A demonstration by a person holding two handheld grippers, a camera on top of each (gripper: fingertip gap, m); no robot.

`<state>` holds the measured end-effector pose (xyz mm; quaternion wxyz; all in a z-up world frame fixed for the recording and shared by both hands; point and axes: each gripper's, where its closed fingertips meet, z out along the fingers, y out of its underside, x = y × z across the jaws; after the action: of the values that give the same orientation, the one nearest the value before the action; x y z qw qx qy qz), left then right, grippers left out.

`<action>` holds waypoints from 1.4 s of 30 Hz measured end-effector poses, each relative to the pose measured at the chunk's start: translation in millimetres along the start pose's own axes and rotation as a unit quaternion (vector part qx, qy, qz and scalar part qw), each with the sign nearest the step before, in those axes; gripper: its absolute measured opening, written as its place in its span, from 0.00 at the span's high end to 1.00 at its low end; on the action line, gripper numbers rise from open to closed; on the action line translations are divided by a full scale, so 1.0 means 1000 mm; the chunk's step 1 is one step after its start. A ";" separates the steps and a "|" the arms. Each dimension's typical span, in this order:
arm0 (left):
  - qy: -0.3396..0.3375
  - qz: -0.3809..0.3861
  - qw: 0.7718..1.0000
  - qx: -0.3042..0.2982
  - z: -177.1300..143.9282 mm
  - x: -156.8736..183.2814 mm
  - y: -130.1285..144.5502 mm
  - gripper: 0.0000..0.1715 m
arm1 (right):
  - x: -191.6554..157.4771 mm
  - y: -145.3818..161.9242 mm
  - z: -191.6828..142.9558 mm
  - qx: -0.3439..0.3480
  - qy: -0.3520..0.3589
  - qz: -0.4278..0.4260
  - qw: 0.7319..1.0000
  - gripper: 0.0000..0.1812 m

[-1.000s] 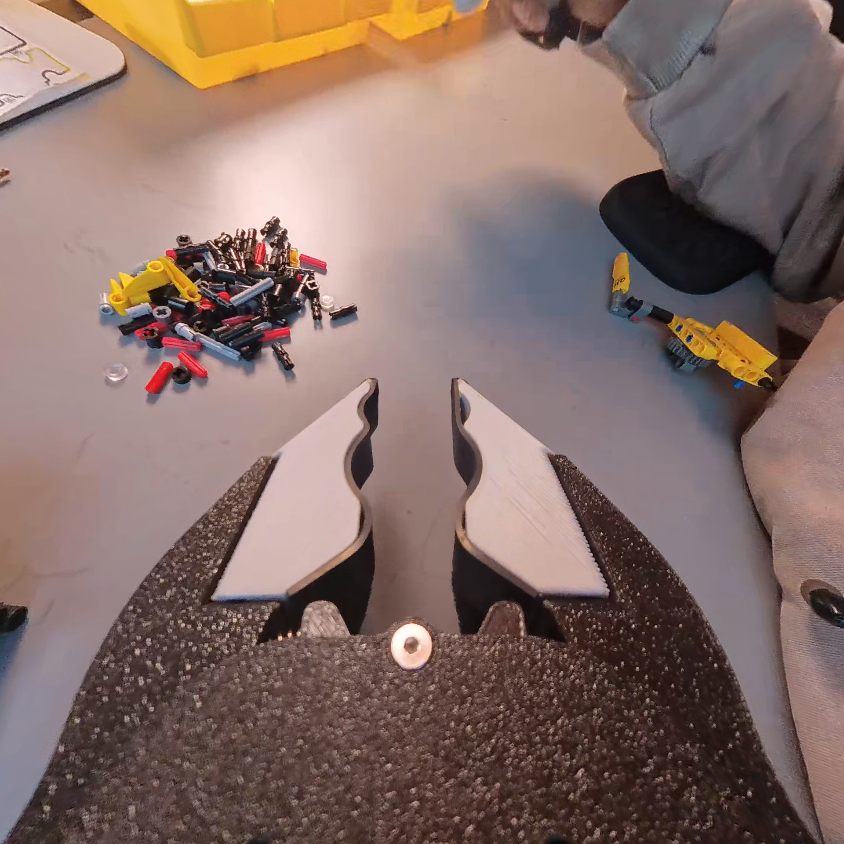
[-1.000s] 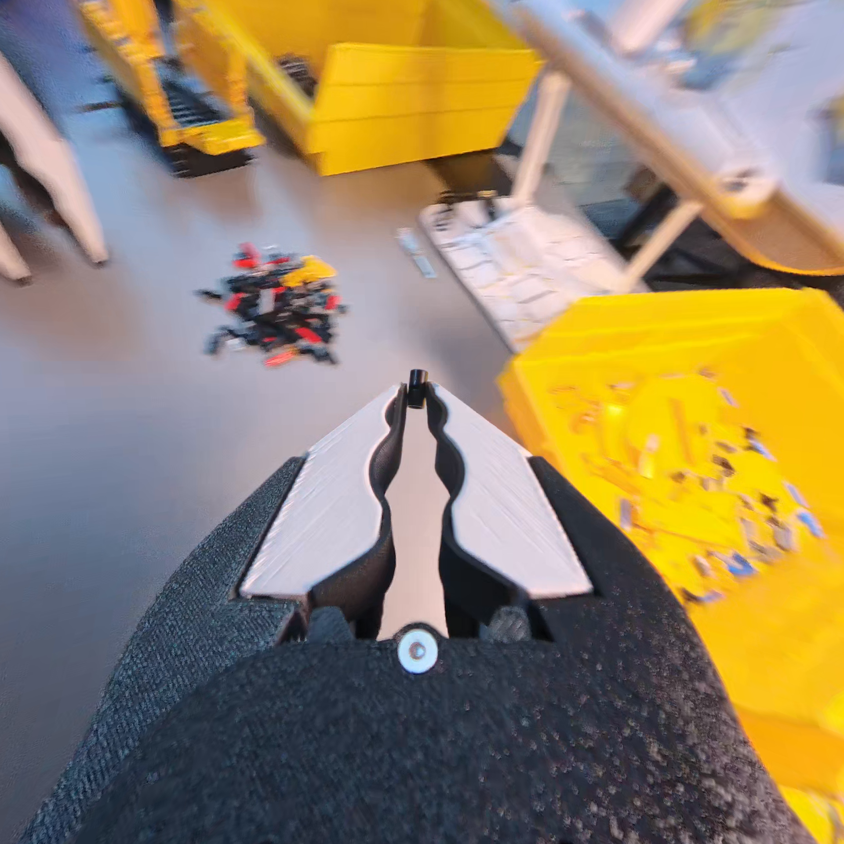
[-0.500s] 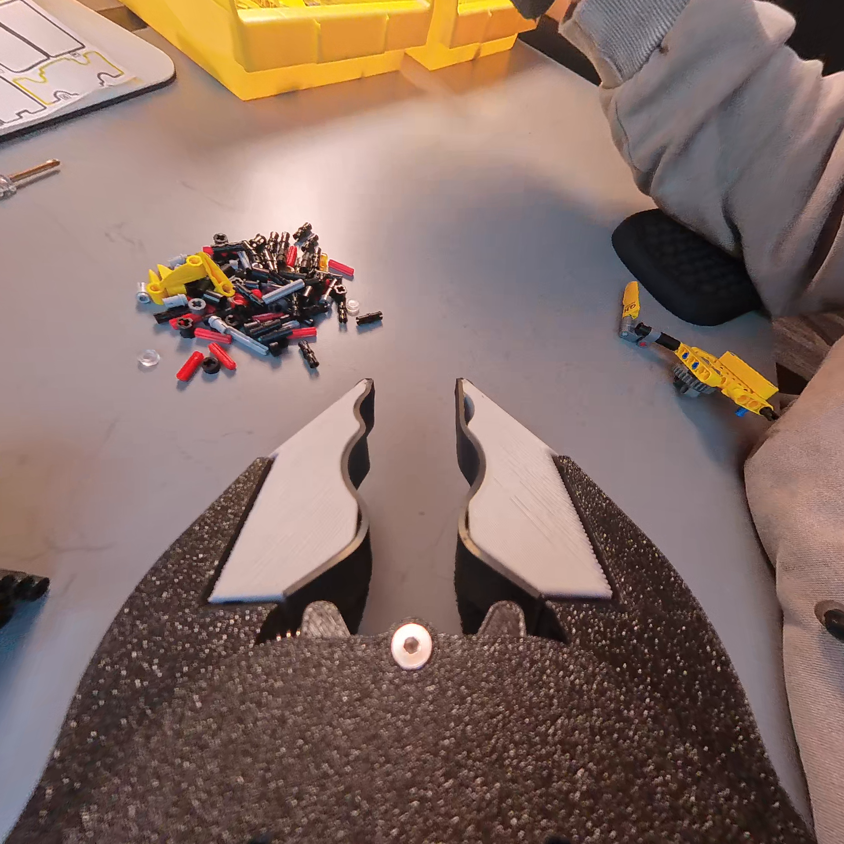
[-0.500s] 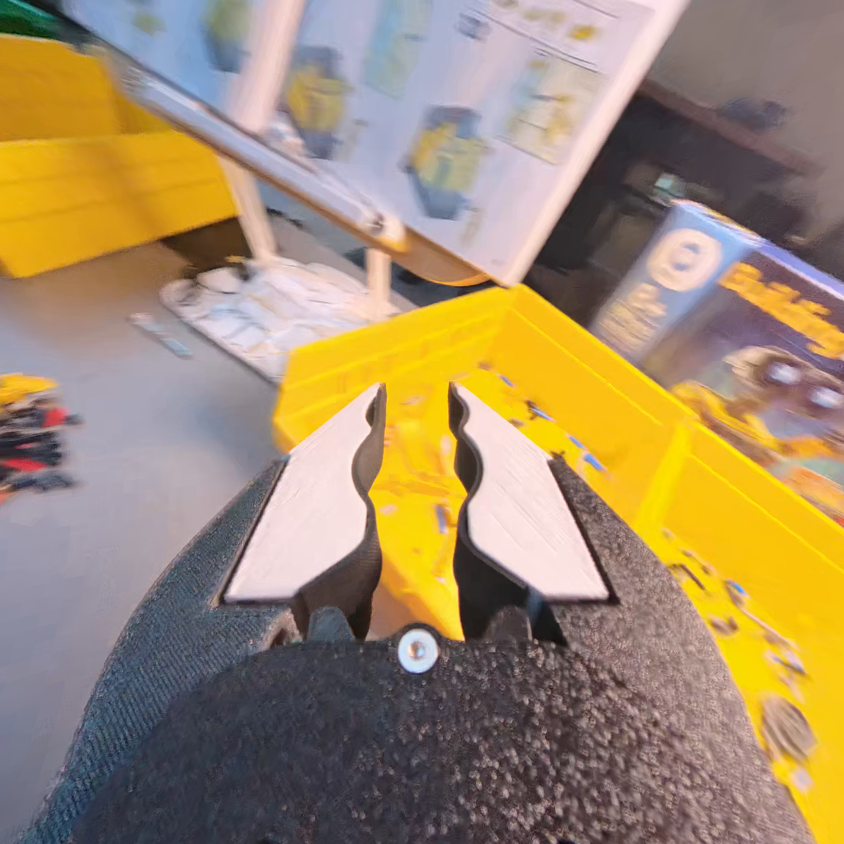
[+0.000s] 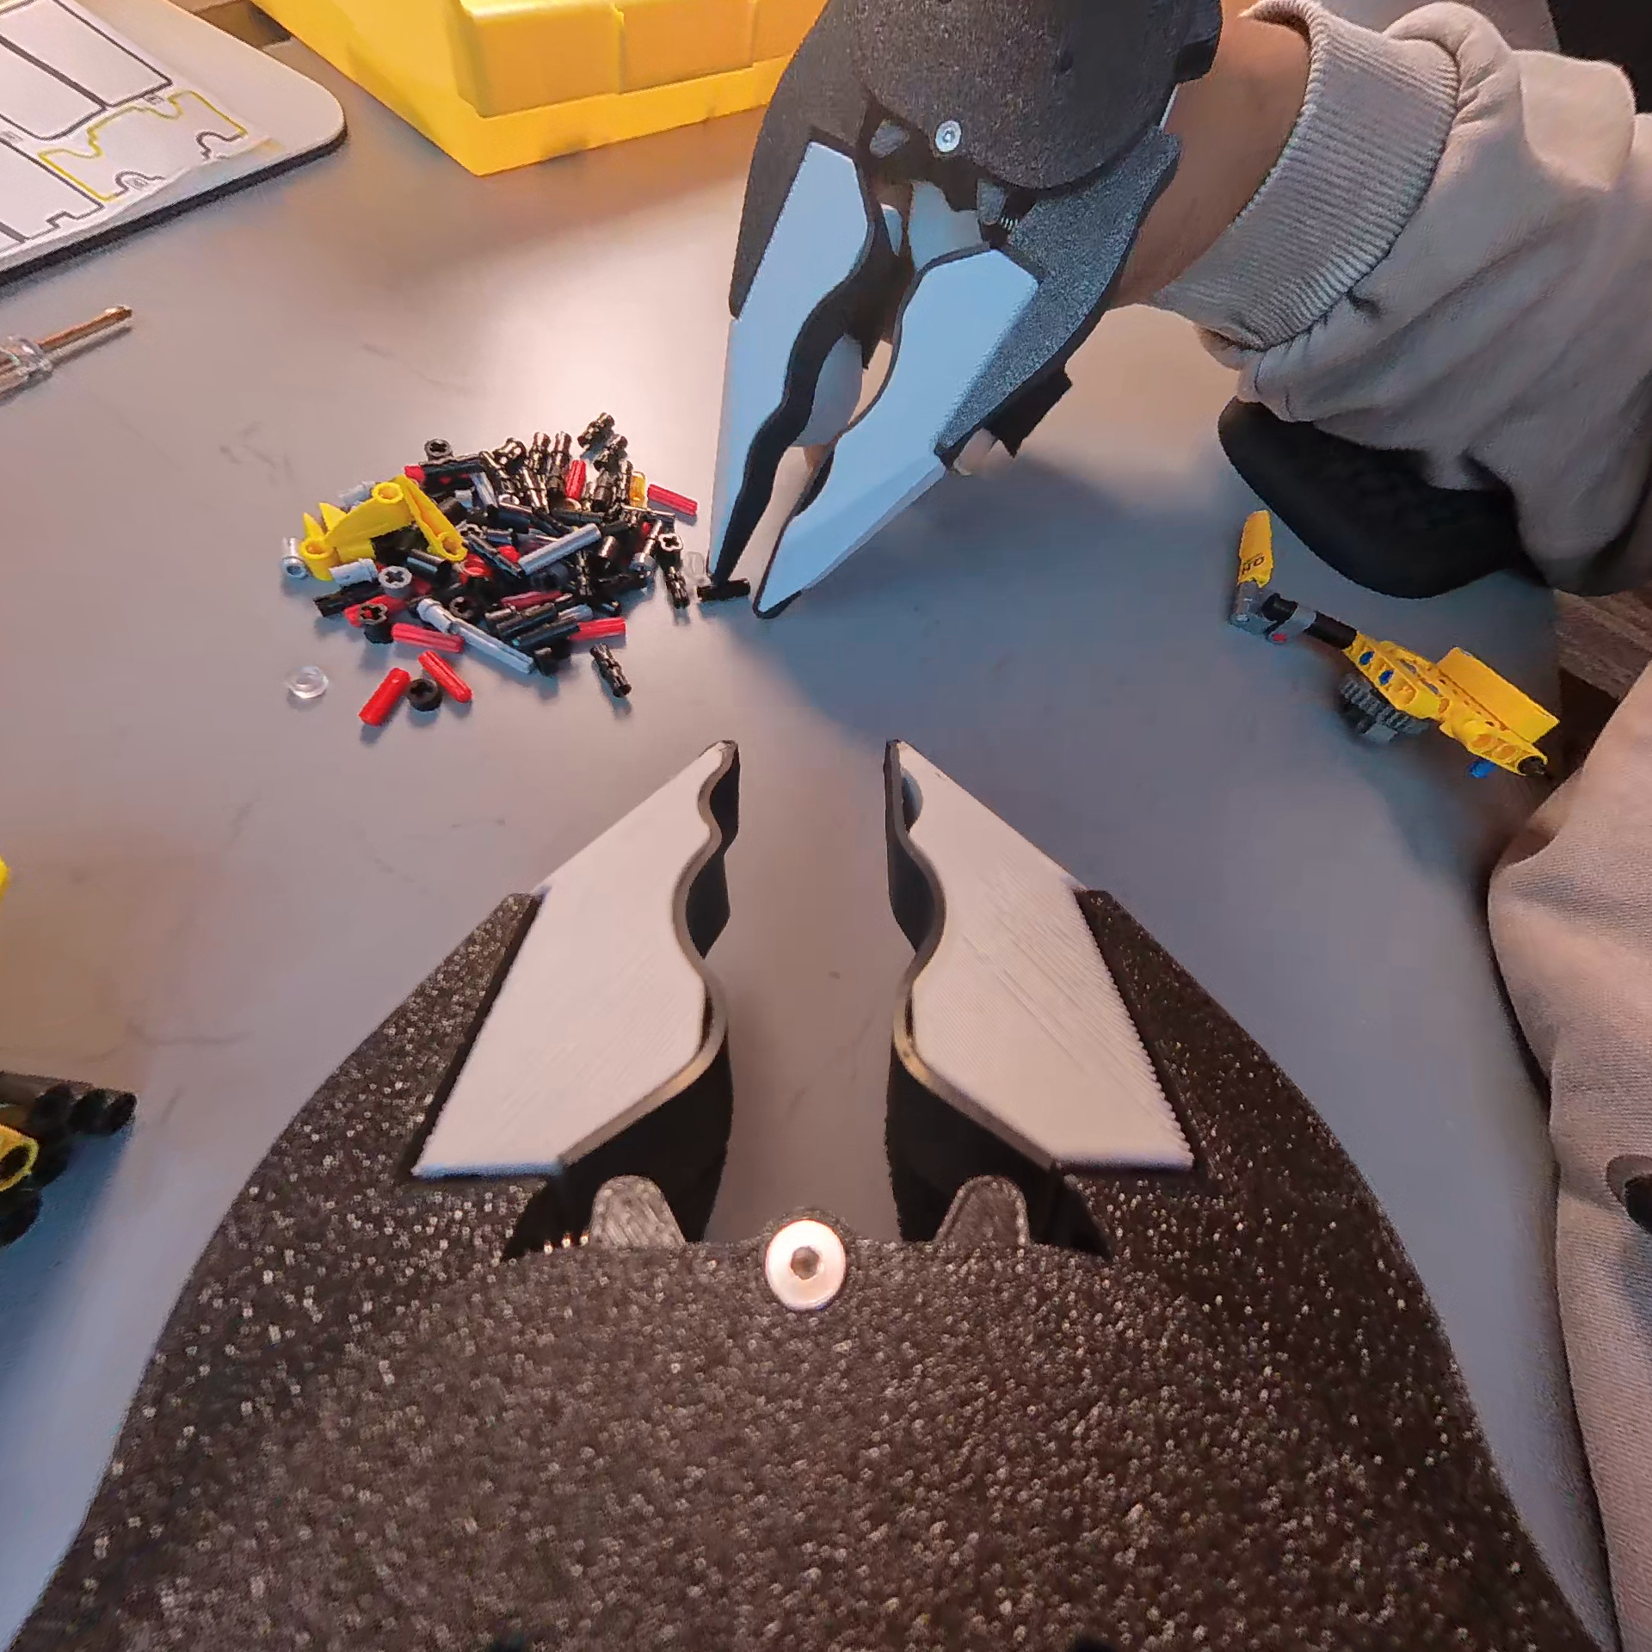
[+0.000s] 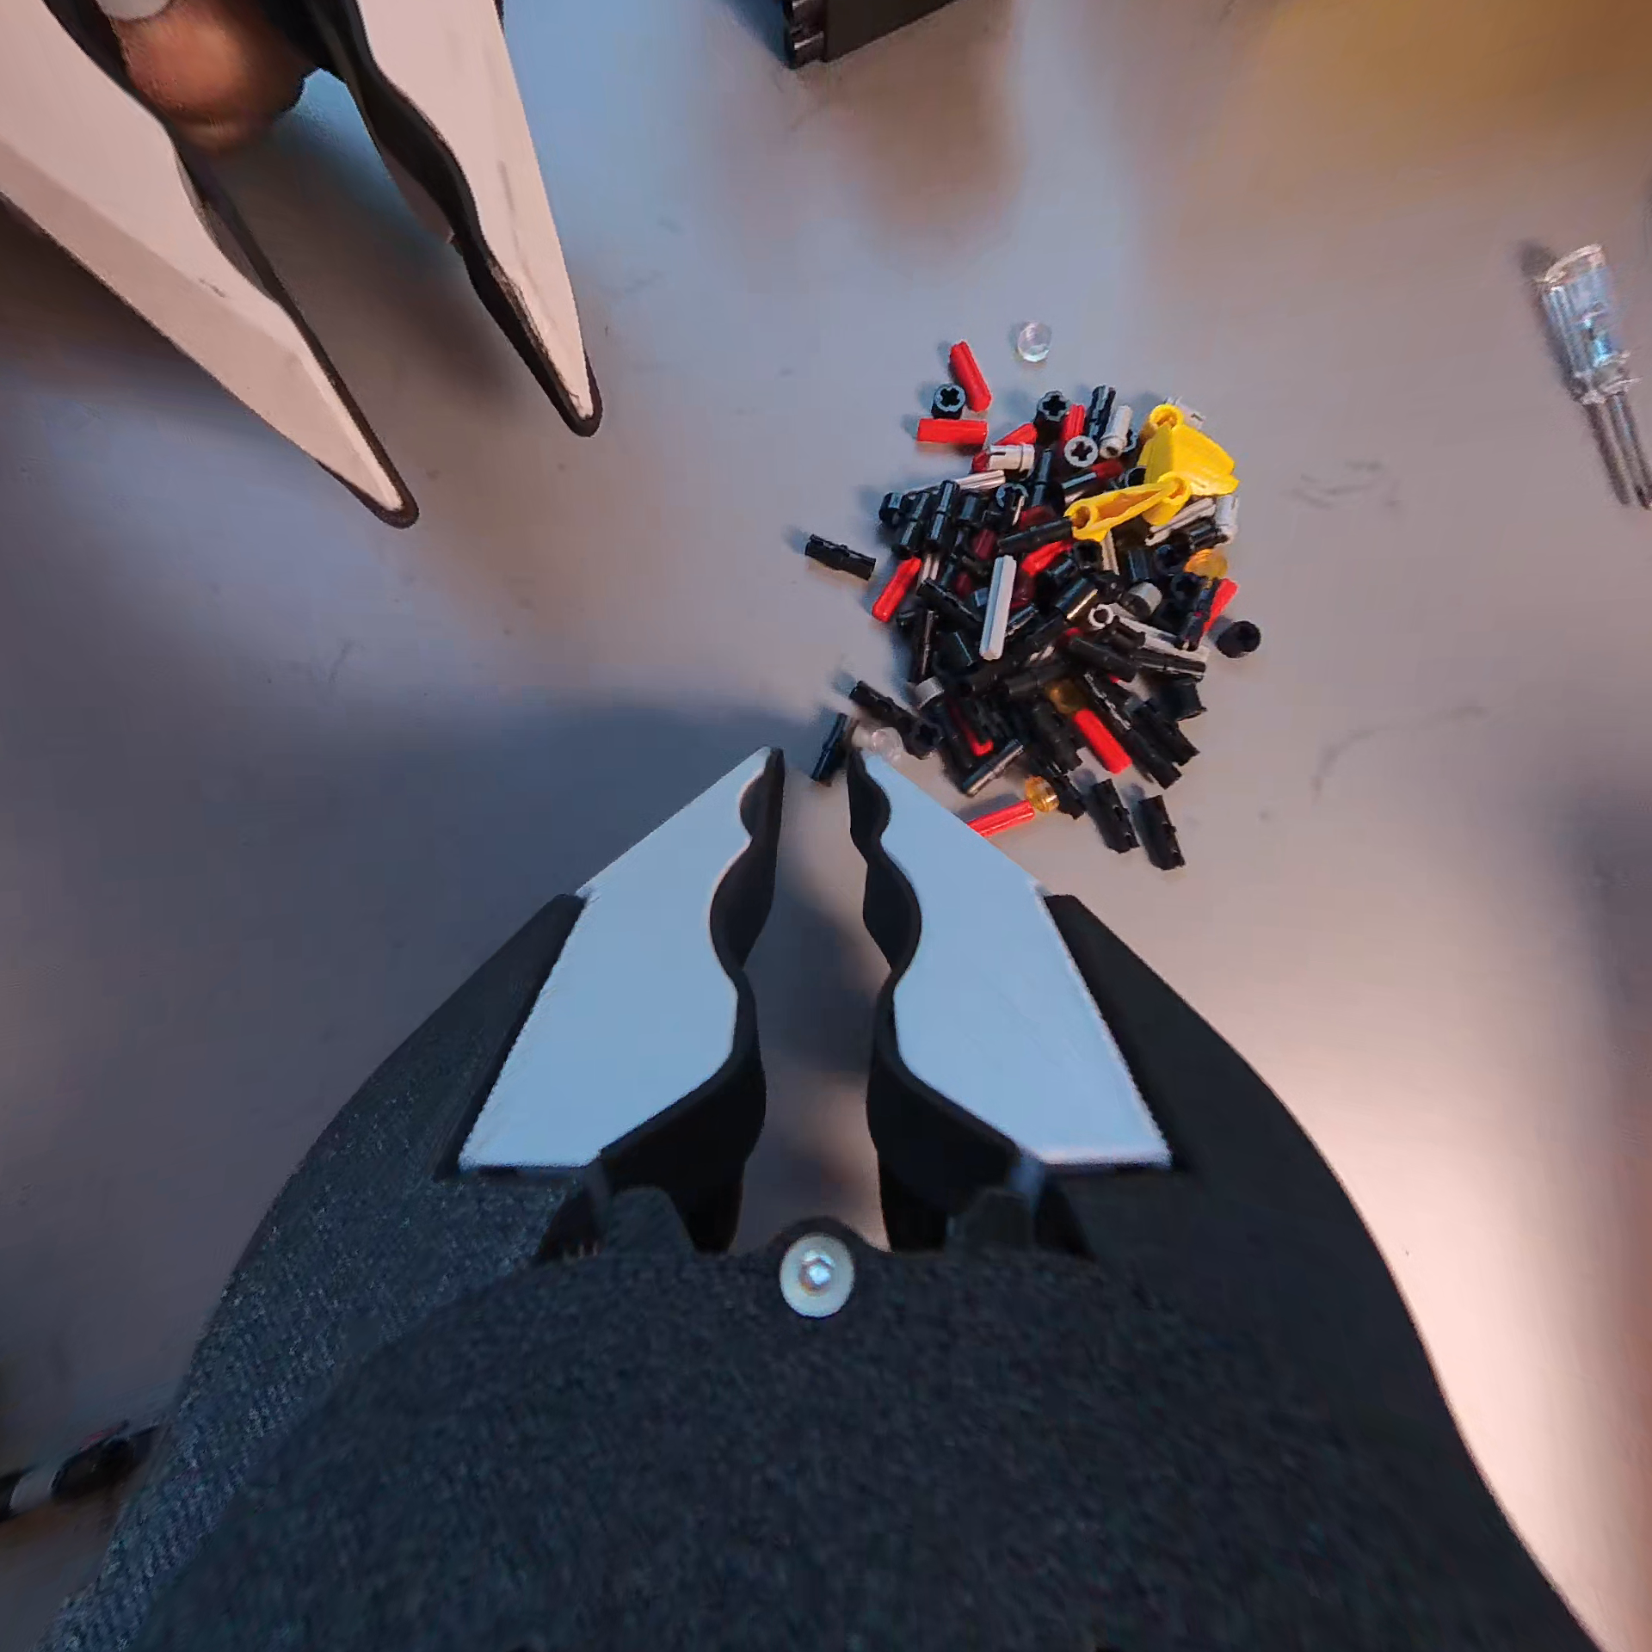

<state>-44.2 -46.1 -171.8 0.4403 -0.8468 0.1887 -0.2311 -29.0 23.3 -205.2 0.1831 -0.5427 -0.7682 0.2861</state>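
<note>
Two grippers: both parted, neither gripping anything.
Left gripper (image 5: 812,760): hovers over bare table (image 5: 447,849).
Right gripper (image 6: 813,764): tips straddle a black pin (image 6: 830,749) at the pile (image 6: 1064,608) edge — placed to pinch it, likely.

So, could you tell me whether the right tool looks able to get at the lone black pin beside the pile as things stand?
Probably yes. The right tool is open, tips down at the table, with the black pin just ahead of the gap. The pile of small parts sits close on one side, yet nothing covers the pin.
</note>
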 end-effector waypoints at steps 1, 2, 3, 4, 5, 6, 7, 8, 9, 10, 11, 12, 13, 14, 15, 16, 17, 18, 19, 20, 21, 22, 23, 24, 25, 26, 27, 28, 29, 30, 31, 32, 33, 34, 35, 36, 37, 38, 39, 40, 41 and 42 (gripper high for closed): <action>0.000 0.002 1.000 -0.002 0.000 0.001 0.001 0.82 | 0.001 0.000 0.001 -0.001 0.004 -0.002 1.000 0.94; 0.000 0.005 1.000 -0.004 0.001 0.001 0.001 0.82 | 0.001 -0.001 0.001 -0.001 0.008 -0.006 1.000 0.96; -0.001 0.007 1.000 -0.006 0.001 0.001 0.002 0.82 | 0.000 -0.001 0.002 -0.002 0.006 -0.009 1.000 0.98; -0.002 0.009 1.000 -0.008 0.002 0.001 0.002 0.82 | 0.000 -0.001 0.002 -0.003 0.008 -0.013 1.000 0.98; -0.003 0.009 1.000 -0.009 0.002 0.001 0.002 0.82 | 0.000 -0.001 0.002 -0.004 0.009 -0.018 1.000 0.98; -0.004 0.009 1.000 -0.010 0.002 0.001 0.003 0.82 | -0.001 -0.002 0.001 0.000 0.007 -0.024 1.000 0.98; -0.004 0.009 1.000 -0.009 0.002 0.001 0.003 0.82 | -0.002 -0.008 -0.001 0.017 0.006 -0.028 0.999 0.98; -0.004 0.008 1.000 -0.009 0.002 0.001 0.002 0.82 | 0.001 -0.016 -0.004 0.040 0.014 -0.028 0.999 0.98; -0.004 0.008 1.000 -0.009 0.001 0.001 0.002 0.82 | 0.010 -0.024 -0.008 0.060 0.041 -0.025 0.997 0.98; -0.003 0.008 1.000 -0.009 0.002 0.001 0.003 0.82 | 0.021 -0.031 -0.012 0.076 0.070 -0.025 0.994 0.98; -0.003 0.008 1.000 -0.010 0.002 0.001 0.003 0.82 | 0.030 -0.035 -0.013 0.085 0.094 -0.028 0.992 0.98; -0.002 0.010 1.000 -0.013 0.002 0.002 0.003 0.82 | 0.041 -0.037 -0.013 0.087 0.118 -0.033 0.989 0.98; -0.002 0.012 1.000 -0.016 0.003 0.002 0.004 0.82 | 0.051 -0.036 -0.010 0.083 0.136 -0.039 0.987 0.98; -0.002 0.014 1.000 -0.018 0.004 0.003 0.005 0.82 | 0.054 -0.035 -0.007 0.082 0.135 -0.043 0.986 0.97; -0.003 0.016 1.000 -0.020 0.004 0.003 0.005 0.82 | 0.053 -0.037 -0.005 0.094 0.127 -0.043 0.986 0.93; -0.005 0.019 1.000 -0.019 0.004 0.003 0.005 0.82 | 0.052 -0.041 -0.009 0.113 0.121 -0.042 0.985 0.91; -0.006 0.022 1.000 -0.018 0.003 0.003 0.005 0.82 | 0.049 -0.046 -0.017 0.129 0.117 -0.045 0.984 0.90; -0.008 0.024 1.000 -0.017 0.003 0.003 0.005 0.82 | 0.044 -0.050 -0.028 0.141 0.111 -0.054 0.982 0.90; -0.010 0.025 0.999 -0.017 0.002 0.003 0.005 0.82 | 0.034 -0.052 -0.041 0.151 0.091 -0.066 0.982 0.89; -0.010 0.026 0.999 -0.018 0.003 0.003 0.005 0.82 | 0.015 -0.050 -0.053 0.151 0.047 -0.081 0.984 0.90; -0.009 0.025 0.999 -0.019 0.003 0.003 0.006 0.82 | -0.010 -0.041 -0.063 0.138 -0.015 -0.094 0.986 0.89; -0.008 0.024 0.999 -0.022 0.004 0.003 0.006 0.82 | -0.035 -0.028 -0.074 0.117 -0.073 -0.103 0.985 0.89; -0.007 0.024 0.999 -0.023 0.004 0.004 0.007 0.82 | -0.054 -0.013 -0.084 0.094 -0.108 -0.107 0.984 0.88; -0.007 0.025 0.999 -0.024 0.004 0.004 0.007 0.82 | -0.069 0.006 -0.092 0.066 -0.129 -0.112 0.983 0.88; -0.006 0.027 0.999 -0.025 0.004 0.004 0.007 0.82 | -0.081 0.026 -0.098 0.034 -0.141 -0.112 0.983 0.88; -0.006 0.030 0.999 -0.027 0.005 0.005 0.008 0.82 | -0.089 0.046 -0.103 0.002 -0.145 -0.107 0.984 0.88; -0.005 0.032 0.999 -0.030 0.005 0.006 0.008 0.82 | -0.097 0.064 -0.107 -0.026 -0.148 -0.096 0.984 0.88; -0.005 0.033 0.999 -0.034 0.006 0.006 0.009 0.82 | -0.104 0.080 -0.109 -0.050 -0.151 -0.085 0.984 0.88; -0.003 0.034 0.999 -0.037 0.007 0.007 0.010 0.83 | -0.111 0.095 -0.109 -0.073 -0.150 -0.080 0.983 0.87; -0.001 0.035 0.999 -0.039 0.008 0.008 0.011 0.83 | -0.115 0.109 -0.107 -0.095 -0.143 -0.080 0.982 0.87; 0.000 0.035 0.999 -0.040 0.009 0.009 0.011 0.83 | -0.117 0.120 -0.104 -0.113 -0.131 -0.084 0.981 0.87; 0.001 0.036 0.998 -0.042 0.010 0.009 0.011 0.83 | -0.120 0.128 -0.101 -0.128 -0.126 -0.088 0.980 0.87; 0.002 0.036 0.998 -0.042 0.010 0.009 0.011 0.83 | -0.119 0.123 -0.099 -0.109 -0.109 -0.094 0.984 0.90; 0.003 0.036 0.999 -0.041 0.010 0.010 0.010 0.83 | -0.121 0.118 -0.099 -0.092 -0.106 -0.099 0.985 0.93; 0.008 0.037 0.999 -0.036 0.010 0.012 0.009 0.83 | -0.121 0.113 -0.099 -0.081 -0.102 -0.106 0.986 0.96; 0.018 0.037 0.999 -0.027 0.010 0.016 0.006 0.83 | -0.117 0.105 -0.097 -0.066 -0.084 -0.116 0.987 0.99; 0.032 0.036 0.999 -0.014 0.009 0.022 0.002 0.83 | -0.112 0.096 -0.096 -0.047 -0.064 -0.127 0.989 0.99; 0.050 0.033 0.998 0.002 0.008 0.029 -0.003 0.83 | -0.109 0.085 -0.095 -0.025 -0.050 -0.137 0.989 0.99; 0.072 0.028 0.997 0.017 0.008 0.037 -0.008 0.83 | -0.104 0.071 -0.094 0.004 -0.028 -0.150 0.988 0.99; 0.097 0.019 0.995 0.031 0.007 0.046 -0.013 0.82 | -0.101 0.056 -0.094 0.034 -0.010 -0.165 0.986 0.99; 0.124 0.007 0.991 0.045 0.007 0.055 -0.018 0.81 | -0.098 0.040 -0.094 0.065 0.008 -0.177 0.982 0.99; 0.152 -0.008 0.986 0.060 0.006 0.064 -0.023 0.81 | -0.095 0.025 -0.095 0.093 0.024 -0.188 0.977 0.99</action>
<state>14.5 -63.3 -141.3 0.4550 -0.7750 0.2328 -0.3717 77.7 -37.2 -145.1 0.3017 -0.3759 -0.8218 0.3039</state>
